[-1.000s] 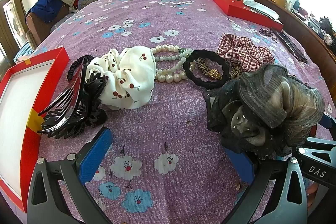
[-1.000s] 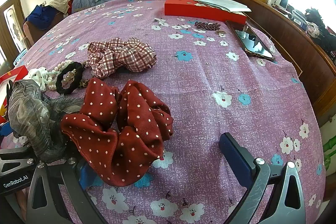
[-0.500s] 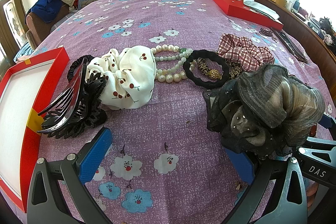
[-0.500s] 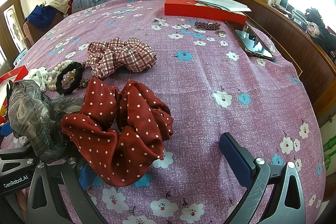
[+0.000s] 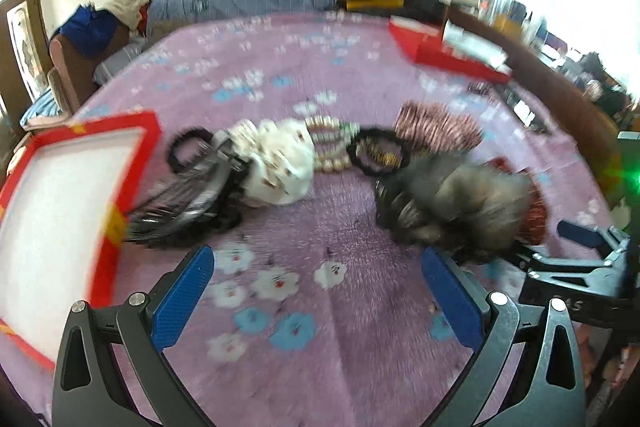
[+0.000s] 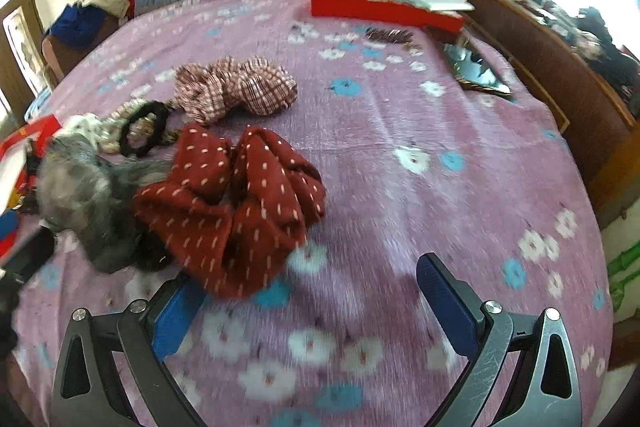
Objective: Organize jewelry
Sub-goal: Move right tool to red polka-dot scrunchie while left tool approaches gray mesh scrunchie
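Both your grippers, left (image 5: pixel 320 291) and right (image 6: pixel 312 299), are spread and empty; every scrunchie ahead lies loose on the bed (image 6: pixel 400 131), red tray (image 5: pixel 60 211) unfilled.

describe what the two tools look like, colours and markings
Both match: the left tool and right tool have dark grey metal frames with triangular cut-outs, silver screw heads and blue textured pads. The left view shows white lettering, too blurred to read, on the right tool's body.
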Demonstrator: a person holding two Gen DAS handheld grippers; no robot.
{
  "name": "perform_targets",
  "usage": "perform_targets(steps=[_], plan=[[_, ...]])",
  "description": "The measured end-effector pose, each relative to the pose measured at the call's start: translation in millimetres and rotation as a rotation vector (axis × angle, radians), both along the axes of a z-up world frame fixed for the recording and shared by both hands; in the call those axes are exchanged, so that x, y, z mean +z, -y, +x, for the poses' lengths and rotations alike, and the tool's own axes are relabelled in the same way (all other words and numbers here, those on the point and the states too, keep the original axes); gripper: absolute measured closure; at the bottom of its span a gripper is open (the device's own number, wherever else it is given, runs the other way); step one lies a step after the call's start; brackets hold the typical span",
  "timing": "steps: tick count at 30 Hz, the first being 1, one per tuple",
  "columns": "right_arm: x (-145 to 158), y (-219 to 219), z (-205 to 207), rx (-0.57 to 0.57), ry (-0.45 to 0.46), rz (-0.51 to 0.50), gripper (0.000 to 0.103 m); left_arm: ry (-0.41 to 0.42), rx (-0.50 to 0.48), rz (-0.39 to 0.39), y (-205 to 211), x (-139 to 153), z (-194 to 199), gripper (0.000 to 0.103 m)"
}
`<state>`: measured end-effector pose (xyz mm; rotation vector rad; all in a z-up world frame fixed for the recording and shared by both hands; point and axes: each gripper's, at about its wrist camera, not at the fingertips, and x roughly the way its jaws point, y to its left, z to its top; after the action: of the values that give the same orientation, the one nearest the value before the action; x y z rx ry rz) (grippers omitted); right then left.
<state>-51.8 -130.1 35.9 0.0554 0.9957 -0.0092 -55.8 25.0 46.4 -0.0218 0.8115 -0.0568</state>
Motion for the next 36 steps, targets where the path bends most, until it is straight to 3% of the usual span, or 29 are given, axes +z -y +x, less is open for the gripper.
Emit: perform_targets(steps=[9, 14, 18, 22, 28, 36], plan=[[54.7, -15.3, -85.4, -0.079, 0.215, -0.019, 0.001, 0.121, 0.028, 0.039, -28.1, 36.9, -70.6, 0.0], [79.7, -35.5, -131.0, -0.138, 0.353, -0.118, 0.001, 0.182, 0.06, 0.083, -36.8, 40.7, -108.8, 0.0], [91.5, -49.5, -157.6, -0.169, 0.429, -0.171, 0.001, 0.199, 0.052, 0.07, -44.6, 43.8, -131.6, 0.0], [96.6, -56.0, -173.9, -0.158, 0.438, -0.118, 0.0, 0.201, 0.031, 0.035, -49.0, 48.1, -148.6, 0.0], [103.5, -70.7, -190.2, -0.126, 0.443, -0.077, 0.0, 0.223, 0.016, 0.041, -48.8, 54.2, -165.2, 0.0], [99.3, -71.5, -181.7, -0.128, 0.414, -0.065, 0.0, 0.188, 0.018, 0.047, -51.9, 50.0, -154.7, 0.0]])
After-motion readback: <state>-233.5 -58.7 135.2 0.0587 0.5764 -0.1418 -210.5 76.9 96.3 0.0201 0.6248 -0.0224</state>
